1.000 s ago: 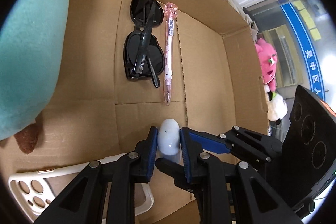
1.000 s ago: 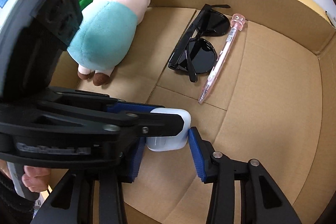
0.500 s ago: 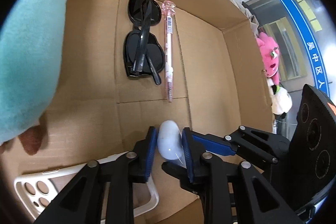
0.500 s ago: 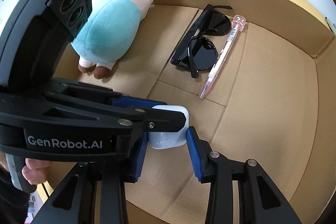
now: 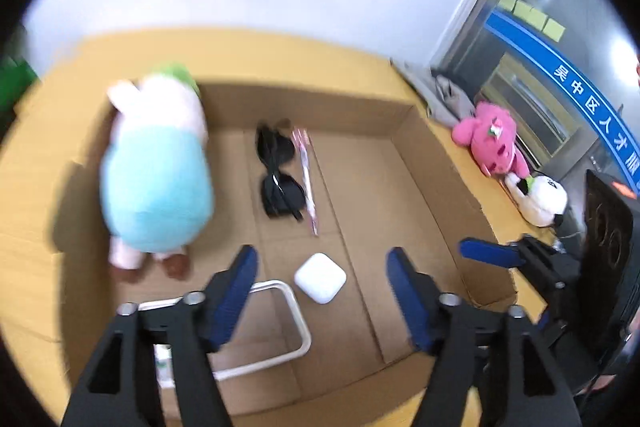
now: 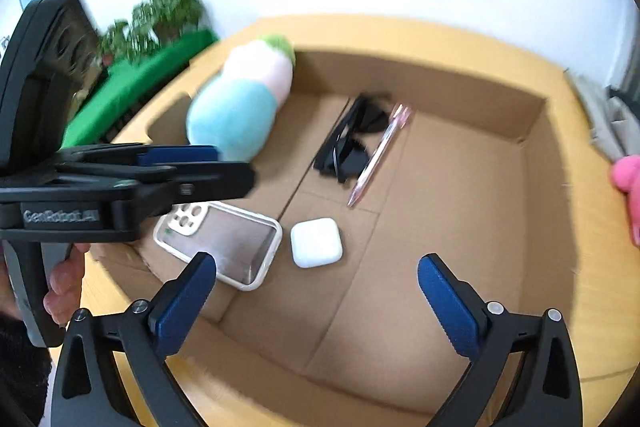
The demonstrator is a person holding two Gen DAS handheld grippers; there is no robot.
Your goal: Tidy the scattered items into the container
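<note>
- Left wrist view: the left tool [image 5: 320,287] stands with its blue pads well apart; its jaws have just been opening and nothing is pinched between them.
- The white earbud case [image 5: 320,277] lies flat on the floor of the cardboard box [image 5: 440,163], ahead of and below the left tool, framed by its two pads but touched by neither.
- Just beside the earbud case, on its left in this view, lies the white phone case [image 5: 280,327]. Further in lie the black sunglasses [image 5: 280,179] and the pink pen [image 5: 307,179], side by side, their long axes running away from the camera. The blue-and-white plush toy [image 5: 156,183] lies against the box's left wall.
- At the right edge the right tool's blue pad [image 5: 490,253] shows above the box's right wall.
- Right wrist view: the right tool [image 6: 316,297] is spread wide, its jaws having just been opening, with nothing in its grip. The earbud case [image 6: 316,242] rests on the box floor ahead of it, just beside the phone case [image 6: 224,243].
- The left tool [image 6: 180,167] crosses the frame from the left, above the phone case, in a person's hand [image 6: 64,283].
- Judgement: the earbud case looks placed, and neither tool is clearly nearer it. No scattered item shows on the tabletop [image 6: 592,227] except perhaps the pink plush [image 6: 628,187] outside the box on the right-hand side.
</note>
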